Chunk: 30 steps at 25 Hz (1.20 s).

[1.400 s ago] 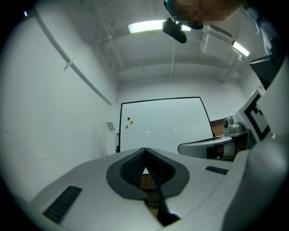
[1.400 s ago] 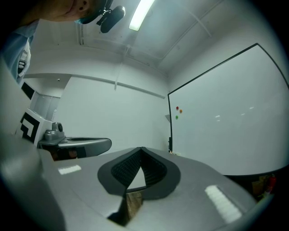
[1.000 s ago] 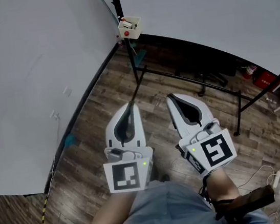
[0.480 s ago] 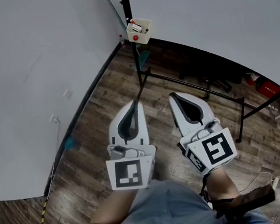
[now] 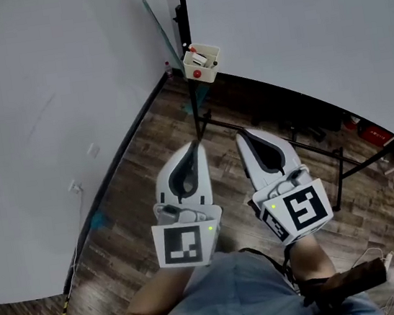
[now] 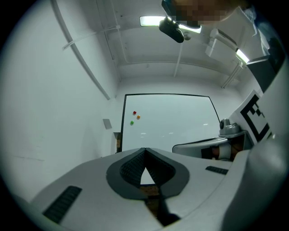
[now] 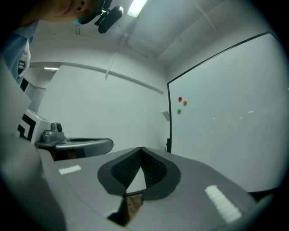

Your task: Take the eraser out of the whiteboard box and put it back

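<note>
Closer than a second ago, the whiteboard box (image 5: 203, 63) hangs on the stand post (image 5: 193, 99) ahead; I cannot pick out the eraser inside. In the head view my left gripper (image 5: 195, 147) and right gripper (image 5: 240, 136) reach forward side by side above the wood floor (image 5: 137, 198). Left gripper view: jaws closed, empty, facing the whiteboard (image 6: 171, 122). Right gripper view: jaws likewise closed on nothing.

path up to the whiteboard box (image 5: 202, 63) is just open air over the wood floor (image 5: 147, 167), and the box is open on top. the wall (image 5: 44, 102) closes off the left and the whiteboard (image 5: 295, 30) the right, pinching into a tight corner by the box. down low the black stand pole (image 5: 195, 106) and its crossbar (image 5: 316, 143) stick out under the board.
</note>
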Motion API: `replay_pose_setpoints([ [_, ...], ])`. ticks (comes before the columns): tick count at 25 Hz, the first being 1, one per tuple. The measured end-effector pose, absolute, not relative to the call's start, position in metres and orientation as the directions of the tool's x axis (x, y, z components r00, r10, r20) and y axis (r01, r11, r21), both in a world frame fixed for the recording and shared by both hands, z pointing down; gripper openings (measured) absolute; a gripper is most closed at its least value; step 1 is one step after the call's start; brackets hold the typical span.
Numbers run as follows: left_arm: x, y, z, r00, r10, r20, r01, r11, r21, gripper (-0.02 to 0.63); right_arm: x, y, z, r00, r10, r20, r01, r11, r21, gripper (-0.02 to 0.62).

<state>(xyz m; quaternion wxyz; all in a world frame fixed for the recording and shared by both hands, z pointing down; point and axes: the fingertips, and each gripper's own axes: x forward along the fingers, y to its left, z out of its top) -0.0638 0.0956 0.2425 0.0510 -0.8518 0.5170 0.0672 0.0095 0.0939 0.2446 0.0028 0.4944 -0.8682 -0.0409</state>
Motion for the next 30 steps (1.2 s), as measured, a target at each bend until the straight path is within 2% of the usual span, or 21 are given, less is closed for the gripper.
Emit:
replay_pose_setpoints([
  [16,-0.047,0.022,0.265,0.484,-0.867,-0.119,-0.874,-0.487,-0.007,0.003,0.031,0.023,0.256,-0.473,-0.881,-0.024,-0.881,0.471,0.054,0.002],
  [30,-0.026,-0.076,0.256,0.424,-0.898,-0.115,-0.906,-0.421,-0.05,0.003,0.052,-0.08,0.247,-0.542,-0.838,-0.055,-0.84,0.541,0.041,0.002],
])
